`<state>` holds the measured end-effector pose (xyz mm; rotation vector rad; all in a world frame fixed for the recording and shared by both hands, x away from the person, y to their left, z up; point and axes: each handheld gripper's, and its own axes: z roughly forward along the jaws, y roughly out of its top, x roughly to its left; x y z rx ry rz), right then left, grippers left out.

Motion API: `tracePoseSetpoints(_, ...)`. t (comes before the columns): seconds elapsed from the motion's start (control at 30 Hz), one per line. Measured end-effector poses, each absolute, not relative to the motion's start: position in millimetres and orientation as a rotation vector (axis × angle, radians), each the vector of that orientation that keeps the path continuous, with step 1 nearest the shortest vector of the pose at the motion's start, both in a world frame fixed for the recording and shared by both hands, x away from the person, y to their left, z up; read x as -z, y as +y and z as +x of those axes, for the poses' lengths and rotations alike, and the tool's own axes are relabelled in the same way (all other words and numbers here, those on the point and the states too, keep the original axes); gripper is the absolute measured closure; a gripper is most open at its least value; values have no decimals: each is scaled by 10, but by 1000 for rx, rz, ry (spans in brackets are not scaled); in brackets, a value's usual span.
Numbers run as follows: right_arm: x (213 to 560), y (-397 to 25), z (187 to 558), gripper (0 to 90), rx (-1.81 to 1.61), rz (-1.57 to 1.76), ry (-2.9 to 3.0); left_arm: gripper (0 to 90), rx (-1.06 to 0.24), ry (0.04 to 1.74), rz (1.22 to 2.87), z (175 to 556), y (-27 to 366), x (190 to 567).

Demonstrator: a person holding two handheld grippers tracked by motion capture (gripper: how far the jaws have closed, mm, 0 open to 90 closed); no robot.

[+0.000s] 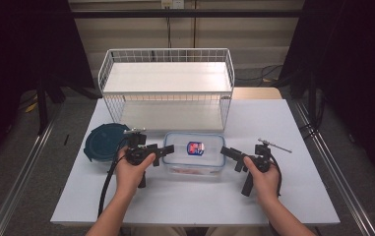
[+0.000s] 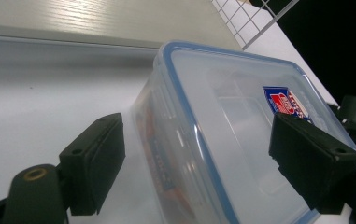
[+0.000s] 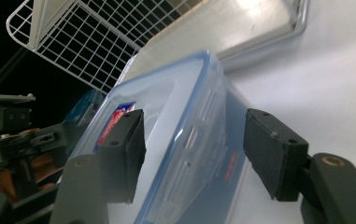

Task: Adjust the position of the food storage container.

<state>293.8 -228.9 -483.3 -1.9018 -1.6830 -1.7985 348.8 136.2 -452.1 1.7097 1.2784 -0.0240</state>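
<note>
A clear plastic box [image 1: 195, 153] with a blue-rimmed lid sits on the worktop [image 1: 190, 196], just in front of a white wire shelf [image 1: 168, 86]. The left gripper [image 1: 169, 149] and right gripper [image 1: 225, 152] flank its short ends, fingers spread astride the rim.

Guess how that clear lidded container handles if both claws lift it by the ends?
The clear container looks like rigid plastic, so it should hold shape. Its smooth glossy walls may slip between the pads. It seems nearly empty, so probably light. Left claw and right claw straddle opposite ends, open.
</note>
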Motion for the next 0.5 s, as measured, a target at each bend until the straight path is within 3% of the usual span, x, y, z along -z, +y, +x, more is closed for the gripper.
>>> tracePoseSetpoints(0.2, 4887, -2259, 2916, 380, 1777, -1901, -1677, 183, 24, 1253, 1706, 3488, 1312, 4555)
tracePoseSetpoints(0.3, 4903, -2256, 2902, 400, 1795, -1897, -1664, 229, 94, 1273, 1688, 3484, 1286, 4582)
tracePoseSetpoints(0.5, 4931, -2222, 2878, 455, 1840, -1891, -1631, 201, 113, 1262, 1694, 3486, 1243, 4635)
